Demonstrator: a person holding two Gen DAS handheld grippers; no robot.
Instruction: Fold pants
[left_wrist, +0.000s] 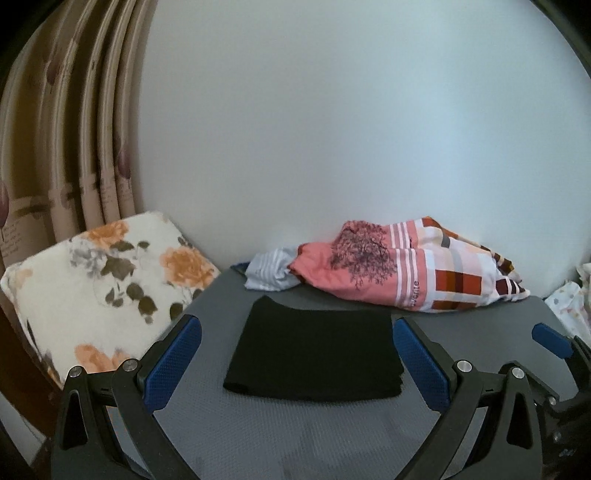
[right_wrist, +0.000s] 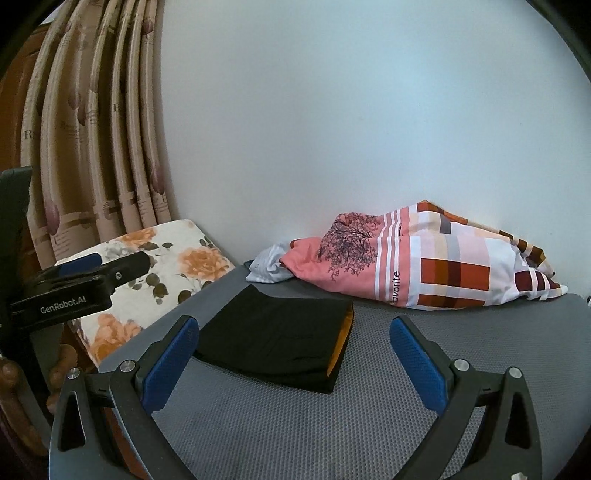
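Observation:
The black pants (left_wrist: 314, 354) lie folded into a flat rectangle on the grey mat (left_wrist: 295, 435). My left gripper (left_wrist: 295, 323) is open just above the mat, its blue fingers on either side of the near end of the pants and not touching them. In the right wrist view the pants (right_wrist: 277, 347) lie left of centre, with an orange lining showing along their right edge. My right gripper (right_wrist: 293, 323) is open and holds nothing; the pants' near right corner lies between its fingers. The left gripper (right_wrist: 136, 264) shows side-on at far left.
A pink and plaid cushion (left_wrist: 406, 266) and a striped pale cloth (left_wrist: 269, 273) lie against the white wall behind the pants. A floral pillow (left_wrist: 103, 280) leans at the mat's left edge below the curtain (left_wrist: 74, 129). White patterned fabric (left_wrist: 569, 306) is at the right edge.

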